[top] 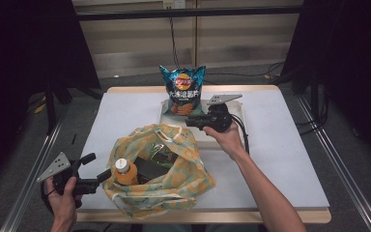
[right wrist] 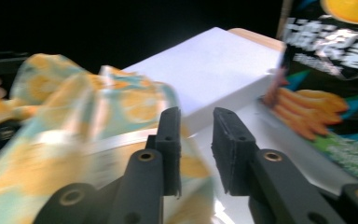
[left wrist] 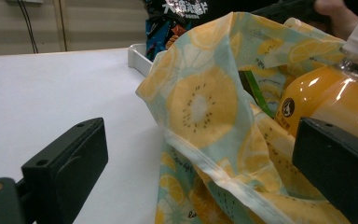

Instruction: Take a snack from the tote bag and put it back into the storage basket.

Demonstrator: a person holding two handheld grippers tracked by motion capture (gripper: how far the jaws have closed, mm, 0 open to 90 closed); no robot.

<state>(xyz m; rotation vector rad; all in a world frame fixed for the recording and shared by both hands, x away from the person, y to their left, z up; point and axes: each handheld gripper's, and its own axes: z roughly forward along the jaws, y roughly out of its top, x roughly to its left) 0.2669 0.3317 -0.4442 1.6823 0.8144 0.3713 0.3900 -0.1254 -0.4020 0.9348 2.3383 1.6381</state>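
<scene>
1. Cloth bag [top: 159, 169]: yellow citrus print on pale green, crumpled, mouth open upward, sits at the near middle of the white surface [top: 280, 159].
2. Orange juice bottle [top: 124, 172]: white cap, upright inside the bag's left side.
3. Chip bag [top: 182, 90]: dark blue, standing upright in a white tray [top: 239, 116] behind the bag.

The high view looks forward and down from the near side over the whole table [top: 280, 159]. The left gripper view sits low and close at the fruit-print bag [left wrist: 205, 102]. The right gripper view, above the tray, shares that bag and the crisp packet [right wrist: 335, 70].
</scene>
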